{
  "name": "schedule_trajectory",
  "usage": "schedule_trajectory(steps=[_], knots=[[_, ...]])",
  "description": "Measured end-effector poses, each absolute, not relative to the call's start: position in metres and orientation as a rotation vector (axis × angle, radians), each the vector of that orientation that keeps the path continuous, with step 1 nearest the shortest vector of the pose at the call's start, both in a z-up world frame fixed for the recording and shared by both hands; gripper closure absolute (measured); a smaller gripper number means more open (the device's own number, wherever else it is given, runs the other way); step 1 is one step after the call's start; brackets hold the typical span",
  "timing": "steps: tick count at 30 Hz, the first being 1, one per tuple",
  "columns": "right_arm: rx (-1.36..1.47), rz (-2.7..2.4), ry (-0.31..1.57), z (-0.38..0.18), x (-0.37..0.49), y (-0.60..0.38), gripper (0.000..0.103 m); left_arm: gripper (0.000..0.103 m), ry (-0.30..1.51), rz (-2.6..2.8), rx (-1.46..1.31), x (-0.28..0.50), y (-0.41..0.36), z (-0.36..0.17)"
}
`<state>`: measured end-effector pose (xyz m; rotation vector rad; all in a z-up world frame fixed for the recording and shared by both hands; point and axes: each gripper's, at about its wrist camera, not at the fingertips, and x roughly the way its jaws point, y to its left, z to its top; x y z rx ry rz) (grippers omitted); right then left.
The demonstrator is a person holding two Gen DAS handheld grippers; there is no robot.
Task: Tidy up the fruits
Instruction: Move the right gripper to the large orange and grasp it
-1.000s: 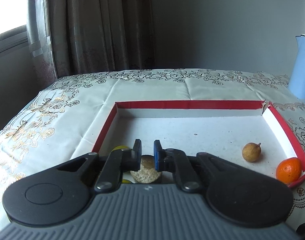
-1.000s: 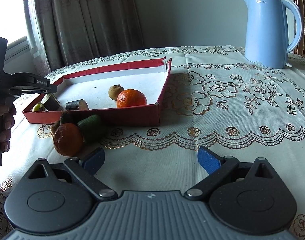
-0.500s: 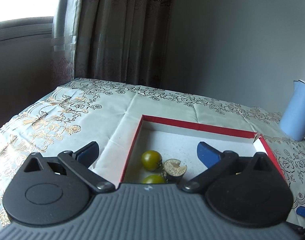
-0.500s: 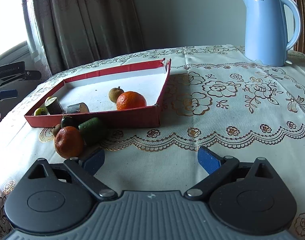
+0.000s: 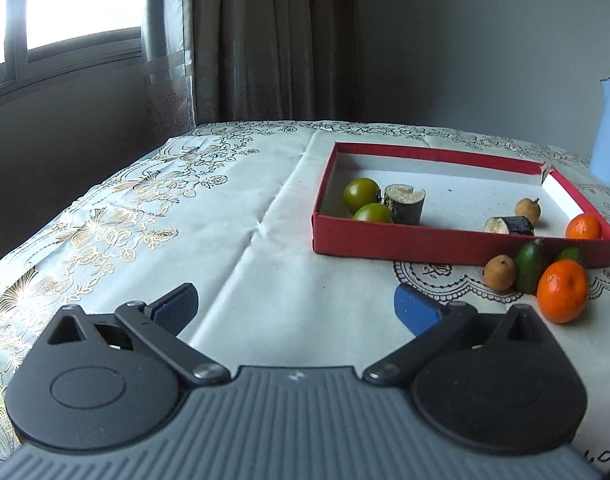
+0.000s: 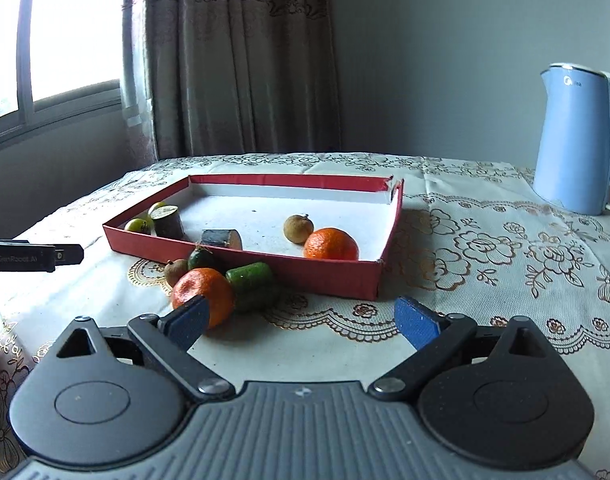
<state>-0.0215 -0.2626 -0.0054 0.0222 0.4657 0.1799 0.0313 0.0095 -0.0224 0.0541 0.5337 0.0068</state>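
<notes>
A shallow red box (image 5: 425, 245) (image 6: 329, 276) lies on the tablecloth. Inside it are two green fruits (image 5: 361, 193), two dark cut pieces (image 5: 405, 203) (image 6: 221, 238), a small brown fruit (image 6: 298, 229) and an orange (image 6: 331, 245). In front of the box, on the cloth, sit another orange (image 5: 563, 291) (image 6: 203, 294), a brown fruit (image 5: 500, 273) and green fruits (image 5: 531, 266) (image 6: 250, 276). My left gripper (image 5: 295, 304) hangs open over bare cloth, left of that pile. My right gripper (image 6: 301, 316) is open too, its left finger just in front of the loose orange.
A blue kettle (image 6: 577, 140) stands at the back right of the table. Curtains and a window are behind. The left gripper's body (image 6: 29, 258) and part of a hand show at the left edge of the right wrist view.
My left gripper opened, left the cut piece in the box and drew back out to the left. The right gripper swung slightly toward the loose fruits.
</notes>
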Motion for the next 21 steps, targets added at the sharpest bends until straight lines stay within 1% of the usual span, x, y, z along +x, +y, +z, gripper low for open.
schedule_trajectory(steps=[2, 3, 5, 6, 7, 10, 13, 21], knots=[[-0.027, 0.206, 0.473, -0.004, -0.018, -0.245, 0.006, 0.0, 0.528, 0.0, 0.051, 0.031, 0.01, -0.023], [-0.049, 0.215, 0.481, -0.005, -0.016, -0.237, 0.012, 0.0, 0.541, 0.003, 0.056, 0.032, 0.009, -0.024], [-0.082, 0.229, 0.506, -0.007, -0.01, -0.223, 0.017, 0.0, 0.551, 0.009, 0.061, 0.032, 0.009, -0.025], [-0.095, 0.232, 0.518, -0.008, -0.007, -0.216, 0.023, 0.0, 0.551, 0.007, 0.059, 0.032, 0.009, -0.026], [-0.1, 0.232, 0.53, -0.009, -0.004, -0.212, 0.026, 0.0, 0.554, 0.008, 0.057, 0.032, 0.009, -0.026], [-0.093, 0.241, 0.566, -0.01, 0.004, -0.205, 0.041, 0.0, 0.566, 0.01, 0.043, 0.034, 0.011, -0.027], [-0.094, 0.236, 0.591, -0.012, 0.009, -0.201, 0.046, 0.0, 0.58, 0.007, 0.02, 0.036, 0.015, -0.027], [-0.105, 0.203, 0.592, -0.013, 0.012, -0.192, 0.047, 0.0, 0.591, 0.012, 0.011, 0.037, 0.016, -0.027]])
